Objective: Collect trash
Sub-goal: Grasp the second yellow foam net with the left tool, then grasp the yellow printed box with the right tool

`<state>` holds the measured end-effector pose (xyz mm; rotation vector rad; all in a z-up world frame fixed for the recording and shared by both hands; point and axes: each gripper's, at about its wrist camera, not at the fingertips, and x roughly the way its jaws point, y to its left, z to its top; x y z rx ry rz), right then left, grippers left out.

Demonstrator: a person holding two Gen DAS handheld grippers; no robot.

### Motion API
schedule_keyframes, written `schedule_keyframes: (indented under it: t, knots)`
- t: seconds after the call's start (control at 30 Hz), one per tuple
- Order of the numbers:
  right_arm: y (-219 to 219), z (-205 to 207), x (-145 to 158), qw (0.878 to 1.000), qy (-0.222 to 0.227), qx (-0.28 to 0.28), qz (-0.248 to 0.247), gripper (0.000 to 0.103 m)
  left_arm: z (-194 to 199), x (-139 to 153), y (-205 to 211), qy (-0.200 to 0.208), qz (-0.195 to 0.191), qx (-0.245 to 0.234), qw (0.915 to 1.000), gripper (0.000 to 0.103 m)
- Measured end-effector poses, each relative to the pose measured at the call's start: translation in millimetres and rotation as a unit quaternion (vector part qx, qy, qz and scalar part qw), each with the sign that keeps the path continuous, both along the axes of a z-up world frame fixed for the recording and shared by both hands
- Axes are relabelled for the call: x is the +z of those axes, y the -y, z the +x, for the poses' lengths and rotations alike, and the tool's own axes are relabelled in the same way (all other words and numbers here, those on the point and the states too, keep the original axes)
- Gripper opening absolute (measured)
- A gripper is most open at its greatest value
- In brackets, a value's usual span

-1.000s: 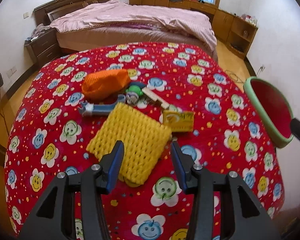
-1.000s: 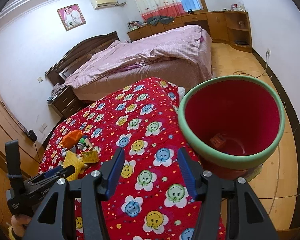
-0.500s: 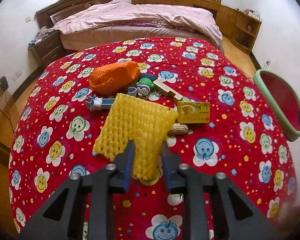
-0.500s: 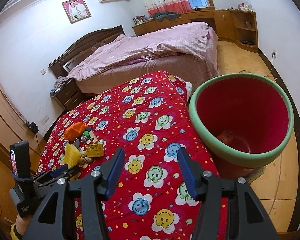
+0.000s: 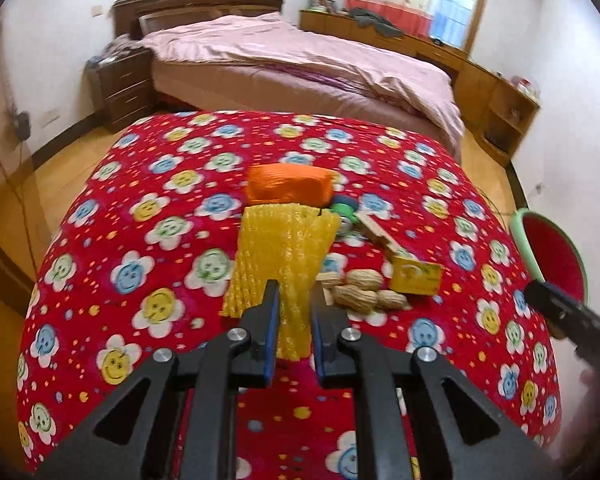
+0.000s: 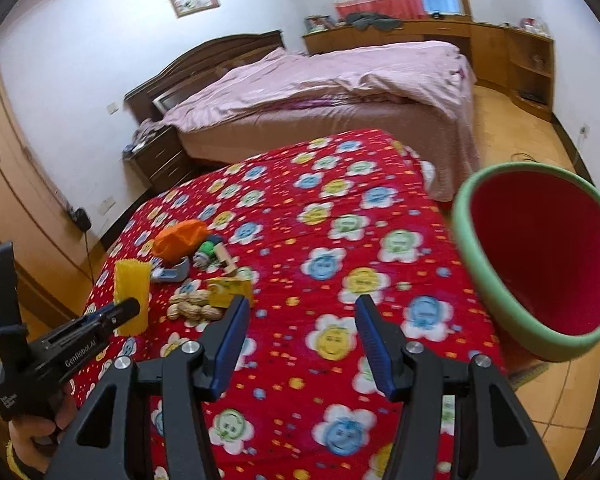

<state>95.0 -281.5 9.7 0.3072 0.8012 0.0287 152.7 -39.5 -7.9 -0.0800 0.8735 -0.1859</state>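
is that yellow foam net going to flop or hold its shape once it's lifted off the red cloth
The yellow foam net probably holds its shape: pinched in the left tongs, it stands up from the red cloth without drooping. It looks light, being open mesh. It likely squashes easily, since it narrows where it is pinched.

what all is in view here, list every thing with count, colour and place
foam net sleeve: 1, yellow, lifted off the cloth, pinched between the left fingers
foam net: 1, orange, behind the yellow one
peanuts: a small heap, tan, on the cloth right of the yellow sleeve
small carton: 1, yellow, beside the peanuts
toy: 1, green, by the orange net
wooden stick: 1, pale, behind the carton
bin: 1, red with green rim, off the cloth's right edge
tablecloth: 1, red with smiley flowers
bed: 1, pink cover, behind
left gripper: shut on the sleeve
right gripper: open, empty
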Motion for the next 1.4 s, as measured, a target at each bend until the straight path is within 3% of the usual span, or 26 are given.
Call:
schedule_keyframes:
  t: [0.23, 0.73, 0.8, 0.83, 1.13, 1.4]
  knots:
    - [-35, 29, -18, 0.999, -0.025, 0.038, -0.002, 0.058, 6, -5, -23, -0.01, -0.012, 0.036, 0.9992, 0.013]
    - [-76, 68, -48, 0.995, -0.064, 0.072, -0.026, 0.058, 16, -18, -39, -0.032, -0.017, 0.067, 0.9971, 0.013]
    - [-78, 70, -52, 0.995, -0.067, 0.074, -0.029, 0.054, 16, -19, -40, -0.033, -0.017, 0.068, 0.997, 0.013]
    - [-79, 71, -54, 0.994, -0.071, 0.075, -0.028, 0.046, 16, -19, -40, -0.034, -0.016, 0.068, 0.997, 0.013]
    - [-77, 68, -54, 0.995, -0.061, 0.074, -0.018, 0.045, 16, -19, -40, -0.032, -0.022, 0.064, 0.9972, 0.013]
    - [-60, 49, -32, 0.998, -0.028, 0.059, -0.009, 0.045, 10, -5, -24, -0.013, -0.026, 0.045, 0.9986, 0.013]
